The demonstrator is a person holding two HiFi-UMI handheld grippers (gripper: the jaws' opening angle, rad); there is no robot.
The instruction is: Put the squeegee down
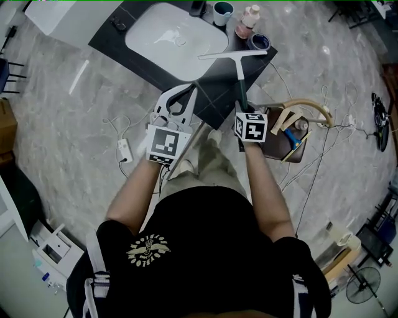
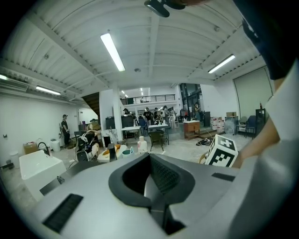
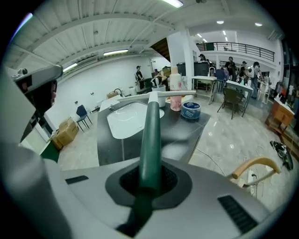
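The right gripper (image 1: pixel 241 109) is clamped on the squeegee (image 1: pixel 239 73), jaws closed tight round the lower end of its green handle. The white blade bar sits crosswise at the far end, out over the dark desk (image 1: pixel 212 102). It's in the air by the look of it, with the bar between the sink (image 1: pixel 175 36) and the tape roll (image 1: pixel 259 41), not resting on anything. From the right gripper view the handle (image 3: pixel 150 135) runs straight out from between the jaws (image 3: pixel 148 179) toward the sink (image 3: pixel 127 120), so the hold looks centred and square. The left gripper (image 1: pixel 180 100) is off to the side, its jaws (image 2: pixel 152 179) together with nothing in them. The tool should be light and stiff, top-heavy toward that bar, and the smooth tapered handle could swivel in a loose pinch. The grip low on the handle is sound, though higher up would curb the swing. Only the rubber edge is soft, so best lay it flat on bare desk, clear of the tape roll and the bottle (image 1: pixel 249 17).
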